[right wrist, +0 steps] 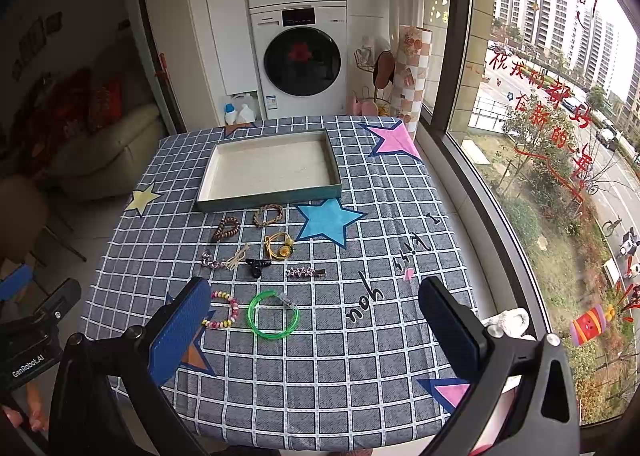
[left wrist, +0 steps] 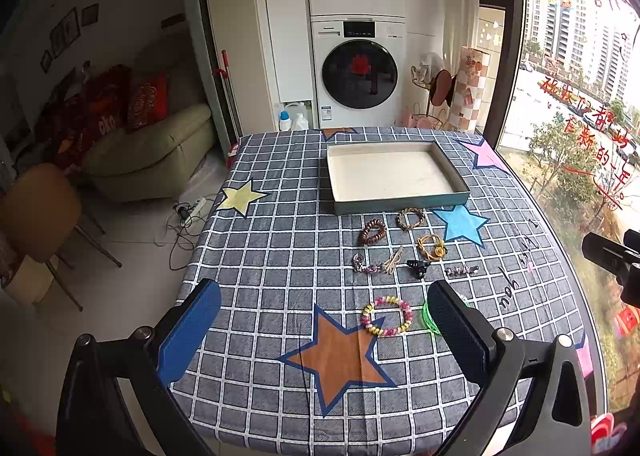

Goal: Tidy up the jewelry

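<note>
Nothing is sorted yet: the tray (left wrist: 400,202) is sitting bare while bracelets and clips, including the green bangle (right wrist: 273,314), are lying on the tabletop (right wrist: 320,376). Both the left gripper (left wrist: 324,330) and right gripper (right wrist: 314,330) are hovering, jaws apart, holding nothing.

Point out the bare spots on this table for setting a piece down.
Free: the tray interior; the cloth left of the brown bead bracelet, toward the yellow star; the right side around the "you" lettering. Crowded: the strip between the tray and green bangle.
</note>
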### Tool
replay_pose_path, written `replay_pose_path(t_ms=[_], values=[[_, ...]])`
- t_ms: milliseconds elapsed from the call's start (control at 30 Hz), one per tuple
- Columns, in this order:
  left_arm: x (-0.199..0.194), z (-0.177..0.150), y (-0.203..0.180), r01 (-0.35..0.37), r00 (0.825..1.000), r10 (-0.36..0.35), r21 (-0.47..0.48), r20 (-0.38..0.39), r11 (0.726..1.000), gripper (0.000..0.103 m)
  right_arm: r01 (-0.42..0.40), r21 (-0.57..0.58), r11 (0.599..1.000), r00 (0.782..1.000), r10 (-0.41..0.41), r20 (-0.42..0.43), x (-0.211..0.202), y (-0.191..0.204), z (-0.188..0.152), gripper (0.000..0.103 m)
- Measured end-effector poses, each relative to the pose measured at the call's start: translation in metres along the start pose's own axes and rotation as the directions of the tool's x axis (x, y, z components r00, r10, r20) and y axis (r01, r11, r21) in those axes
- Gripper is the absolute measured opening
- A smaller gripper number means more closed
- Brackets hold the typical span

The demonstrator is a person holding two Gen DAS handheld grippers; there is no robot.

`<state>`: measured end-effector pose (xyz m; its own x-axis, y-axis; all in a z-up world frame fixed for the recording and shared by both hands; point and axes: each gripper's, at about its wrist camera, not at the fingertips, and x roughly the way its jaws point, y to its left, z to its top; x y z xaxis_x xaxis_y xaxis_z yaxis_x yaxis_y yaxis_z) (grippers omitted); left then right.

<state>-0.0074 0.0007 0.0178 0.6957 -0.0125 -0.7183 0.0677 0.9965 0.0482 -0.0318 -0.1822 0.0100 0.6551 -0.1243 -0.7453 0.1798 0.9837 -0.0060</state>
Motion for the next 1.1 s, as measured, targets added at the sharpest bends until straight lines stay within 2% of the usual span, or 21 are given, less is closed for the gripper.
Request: replay_pose_path(t_ms=[1100], values=[[0.0,-0.0013,0.0005,0.002,1.0,-0.002,0.0,-0.003,1.0,0.103,-0.002,0.0,1.0,1.0,0.002,-0.001,0.0004,0.0055,-0.002,0.103]])
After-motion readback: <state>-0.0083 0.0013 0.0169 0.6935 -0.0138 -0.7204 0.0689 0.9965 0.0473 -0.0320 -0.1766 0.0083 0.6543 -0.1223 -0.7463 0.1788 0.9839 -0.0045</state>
